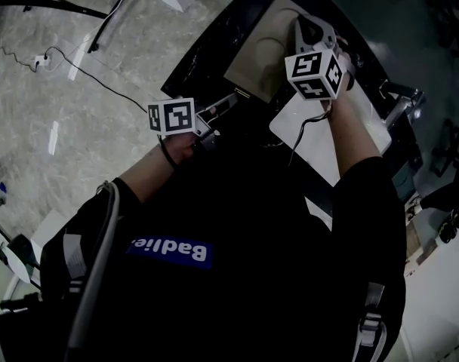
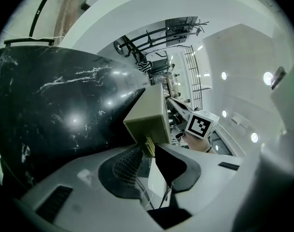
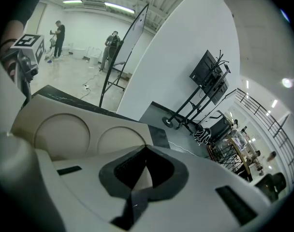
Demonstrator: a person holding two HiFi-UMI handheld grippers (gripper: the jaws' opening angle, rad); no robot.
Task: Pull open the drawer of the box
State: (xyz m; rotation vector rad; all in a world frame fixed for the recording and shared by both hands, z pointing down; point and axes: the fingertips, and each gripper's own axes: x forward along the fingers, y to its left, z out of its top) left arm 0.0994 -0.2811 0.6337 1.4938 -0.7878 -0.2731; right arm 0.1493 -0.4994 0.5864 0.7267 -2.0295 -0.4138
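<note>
A beige box [image 1: 261,45] stands on the black marble table [image 1: 214,51]; its top has two round recesses [image 3: 65,132]. My left gripper [image 1: 226,104] reaches the box's front face from the near left. In the left gripper view its dark pads [image 2: 124,167] close on the small yellowish drawer handle [image 2: 149,147] at the box's [image 2: 148,114] lower edge. The drawer front looks flush with the box. My right gripper [image 1: 309,29] rests over the top of the box, its marker cube [image 1: 317,74] facing up. In the right gripper view its jaws [image 3: 145,150] meet at the tips with nothing between them.
A white sheet [image 1: 328,130] lies on the table under the right forearm. A metal fitting [image 1: 403,100] sits at the table's right edge. Cables run over the pale floor [image 1: 78,74] to the left. Two people [image 3: 57,33] and a screen stand [image 3: 210,74] are far off.
</note>
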